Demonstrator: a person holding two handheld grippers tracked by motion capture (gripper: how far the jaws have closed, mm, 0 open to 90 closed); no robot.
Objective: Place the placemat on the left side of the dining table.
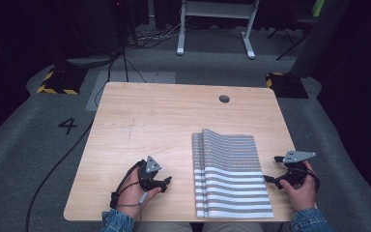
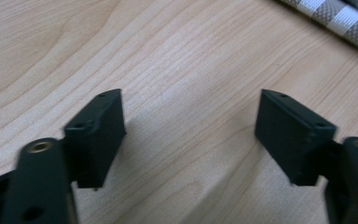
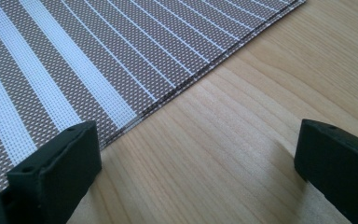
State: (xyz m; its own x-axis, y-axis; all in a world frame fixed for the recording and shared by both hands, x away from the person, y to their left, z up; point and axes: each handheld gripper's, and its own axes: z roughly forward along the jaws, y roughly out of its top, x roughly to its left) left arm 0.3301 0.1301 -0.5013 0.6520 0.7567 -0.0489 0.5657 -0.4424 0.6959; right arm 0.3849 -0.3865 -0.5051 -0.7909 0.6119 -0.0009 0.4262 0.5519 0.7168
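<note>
A stack of striped woven placemats (image 1: 232,174), grey-brown with white bands, lay flat on the right half of the light wooden table (image 1: 149,121), its near edge close to the table's front edge and its left side showing several staggered layers. The left gripper (image 1: 166,182) rested low over bare wood to the left of the stack, held in the person's left hand (image 1: 135,191), with a cable looped around the wrist. In the left gripper view its jaws stood wide apart with nothing between them, only wood grain, and a corner of the placemats (image 2: 340,18) lay beyond at the upper right. The right gripper (image 1: 270,180), held in the right hand (image 1: 302,191), sat just beside the stack's right edge. In the right gripper view its jaws were likewise spread and empty; the left jaw overlapped the edge of the placemats (image 3: 74,60) while the right jaw hung over bare wood.
</note>
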